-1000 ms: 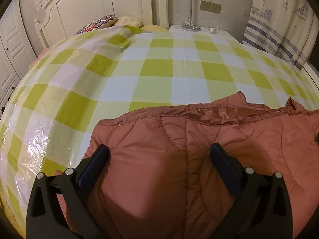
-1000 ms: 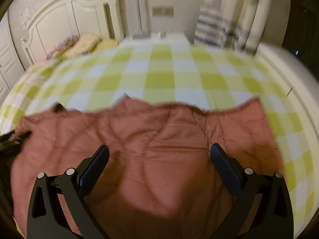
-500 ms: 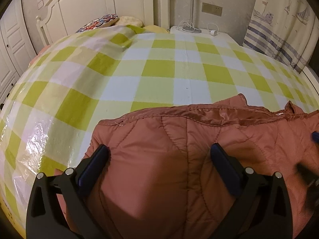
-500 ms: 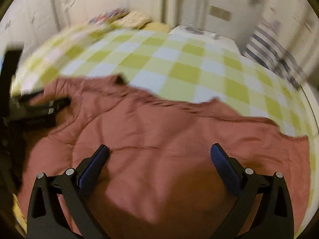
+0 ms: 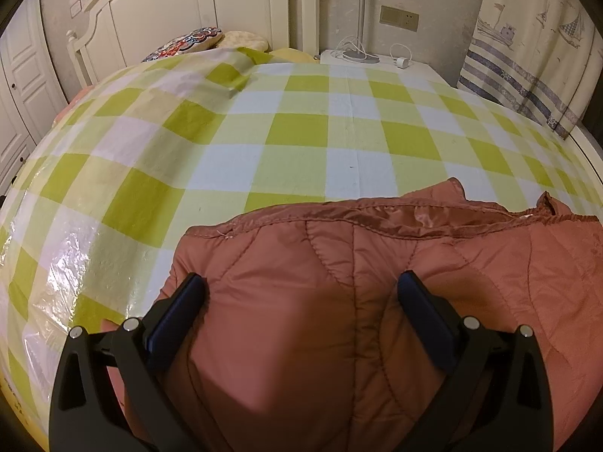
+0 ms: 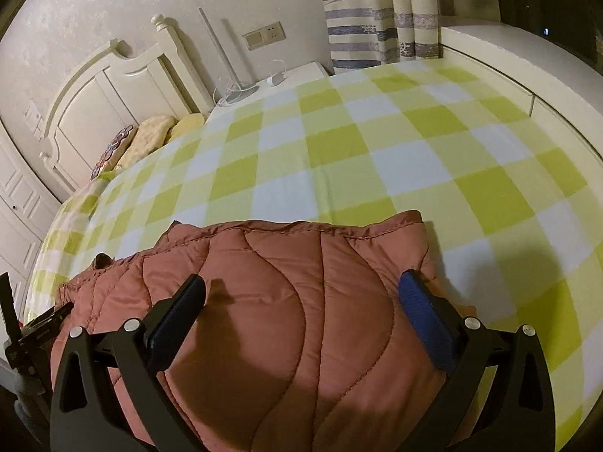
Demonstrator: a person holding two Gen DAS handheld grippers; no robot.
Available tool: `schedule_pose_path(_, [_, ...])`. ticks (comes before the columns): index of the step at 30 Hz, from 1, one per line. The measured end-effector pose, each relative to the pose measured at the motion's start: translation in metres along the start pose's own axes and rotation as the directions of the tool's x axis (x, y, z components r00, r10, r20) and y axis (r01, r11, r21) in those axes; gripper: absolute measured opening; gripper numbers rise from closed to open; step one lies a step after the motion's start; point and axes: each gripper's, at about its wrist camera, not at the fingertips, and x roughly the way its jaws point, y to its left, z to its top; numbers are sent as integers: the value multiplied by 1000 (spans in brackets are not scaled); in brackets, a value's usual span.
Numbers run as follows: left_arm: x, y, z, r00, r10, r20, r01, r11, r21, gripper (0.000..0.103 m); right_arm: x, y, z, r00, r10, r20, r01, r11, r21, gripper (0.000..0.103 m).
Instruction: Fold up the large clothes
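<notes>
A rust-red quilted jacket [image 5: 377, 282] lies spread on the green-and-white checked bed cover [image 5: 301, 132]. My left gripper [image 5: 301, 293] is open over the jacket's left end, its jaws wide apart above the fabric. My right gripper [image 6: 301, 297] is open over the jacket's right end [image 6: 282, 271], holding nothing. The left gripper's body [image 6: 37, 331] shows at the left edge of the right wrist view. The jacket's near part is hidden under both grippers.
A white headboard [image 5: 181, 15] and pillows [image 5: 196, 39] stand at the back left. A bedside table [image 5: 373, 60] with a lamp pole and cables is beyond the bed. Striped curtains [image 5: 527, 56] hang at the right. A white ledge [image 6: 527, 60] borders the bed's right side.
My right gripper swung to the right, now over the jacket's right end. The left gripper stayed almost still. Both stayed open.
</notes>
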Motion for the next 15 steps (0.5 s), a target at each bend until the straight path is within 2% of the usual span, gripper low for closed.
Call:
schedule_pose_path(3, [0, 0, -1, 1000, -3, 1, 3, 1000, -3, 101, -9, -11, 2, 998, 56, 22, -56, 998, 31, 98])
schedule_pose_path(6, [0, 0, 0, 1000, -6, -2, 6, 1000, -8, 101, -37, -7, -2, 996, 28, 85, -34, 997, 71, 97])
schedule_pose_path(7, [0, 0, 0, 1000, -5, -2, 5, 1000, -8, 101, -48, 1, -4, 993, 41, 115, -49, 997, 61, 97])
schedule_pose_path(9, [0, 0, -1, 1000, -4, -3, 4, 1000, -8, 101, -69, 37, -14, 983, 109, 147, -102, 994, -48, 98])
schedule_pose_path(11, [0, -1, -1, 1000, -4, -2, 4, 1000, -8, 101, -77, 85, -30, 983, 140, 118, -112, 970, -214, 98])
schedule_pose_path(13, [0, 0, 0, 1000, -3, -1, 3, 1000, -8, 101, -70, 127, -48, 991, 116, 68, -82, 921, -381, 98])
schedule_pose_path(15, [-1, 0, -1, 1000, -4, 1, 4, 1000, -11, 101, -48, 150, -67, 998, 62, 9, -50, 878, -476, 98])
